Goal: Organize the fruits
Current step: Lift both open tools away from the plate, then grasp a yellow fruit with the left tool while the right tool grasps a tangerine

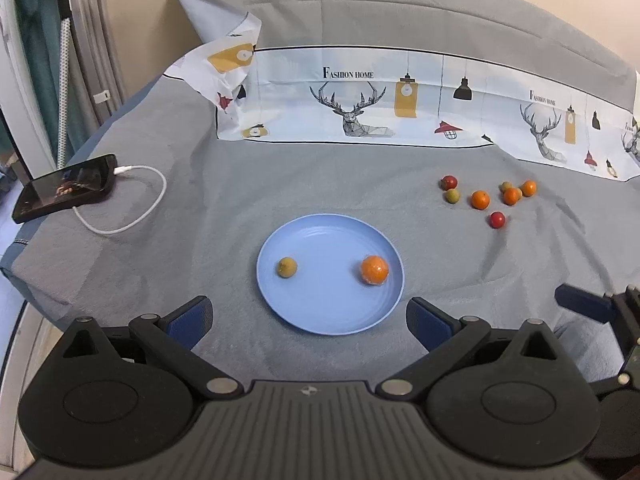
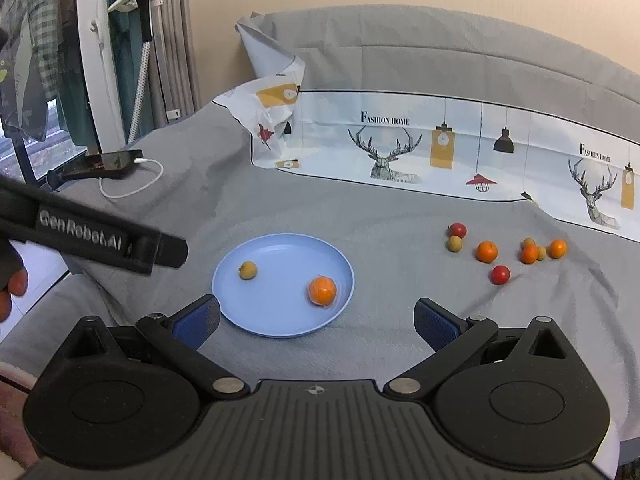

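Observation:
A blue plate (image 1: pixel 320 312) lies on the grey cloth and holds a small green-brown fruit (image 1: pixel 287 267) and an orange (image 1: pixel 374 269). The plate (image 2: pixel 256 320), the green-brown fruit (image 2: pixel 248 270) and the orange (image 2: pixel 322 290) show in the right wrist view too. Several loose fruits lie to the right: oranges (image 1: pixel 480 199), red ones (image 1: pixel 497 219) and greenish ones (image 1: pixel 452 196). My left gripper (image 1: pixel 310 320) is open and empty just before the plate. My right gripper (image 2: pixel 316 318) is open and empty at the plate's near right edge.
A phone (image 1: pixel 66 188) with a white charging cable (image 1: pixel 136 200) lies at the far left. A printed deer-pattern sheet (image 1: pixel 360 100) runs along the back. The left gripper's body (image 2: pixel 100 236) crosses the right wrist view at left. The cloth drops off at the left edge.

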A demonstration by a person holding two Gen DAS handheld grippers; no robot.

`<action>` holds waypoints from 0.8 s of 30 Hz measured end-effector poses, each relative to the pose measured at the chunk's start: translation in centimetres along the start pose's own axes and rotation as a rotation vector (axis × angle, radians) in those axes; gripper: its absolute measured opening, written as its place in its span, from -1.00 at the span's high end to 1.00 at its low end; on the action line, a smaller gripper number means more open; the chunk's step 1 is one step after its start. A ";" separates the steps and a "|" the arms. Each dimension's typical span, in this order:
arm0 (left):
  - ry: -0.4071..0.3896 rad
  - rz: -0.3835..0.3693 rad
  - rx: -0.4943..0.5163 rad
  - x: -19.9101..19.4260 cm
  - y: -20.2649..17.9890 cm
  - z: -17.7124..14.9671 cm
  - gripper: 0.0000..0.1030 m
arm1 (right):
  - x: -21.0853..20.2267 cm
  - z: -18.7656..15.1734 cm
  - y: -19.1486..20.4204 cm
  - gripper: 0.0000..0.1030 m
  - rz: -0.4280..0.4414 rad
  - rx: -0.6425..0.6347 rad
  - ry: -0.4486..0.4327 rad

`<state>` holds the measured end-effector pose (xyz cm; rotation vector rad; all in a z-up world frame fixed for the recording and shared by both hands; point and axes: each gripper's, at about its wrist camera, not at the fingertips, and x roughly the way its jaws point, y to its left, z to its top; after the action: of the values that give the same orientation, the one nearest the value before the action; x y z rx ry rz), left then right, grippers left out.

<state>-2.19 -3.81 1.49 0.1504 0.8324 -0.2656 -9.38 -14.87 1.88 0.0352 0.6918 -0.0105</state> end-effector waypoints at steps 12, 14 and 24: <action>0.067 -0.022 0.068 4.5 -4.2 3.9 -0.99 | 2.0 0.6 -5.2 -0.99 -0.127 0.129 0.015; 0.082 -0.046 0.082 6.1 -5.9 5.4 -0.99 | 2.2 0.7 -7.7 -0.99 -0.194 0.186 0.001; 0.137 -0.148 0.140 18.8 -16.1 12.3 -0.99 | 7.3 0.8 -22.6 -0.99 -0.460 0.397 -0.024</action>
<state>13.96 -25.33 -4.82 0.2408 0.9629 -0.4568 -3.74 -37.47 -2.77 0.2559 0.6527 -0.5889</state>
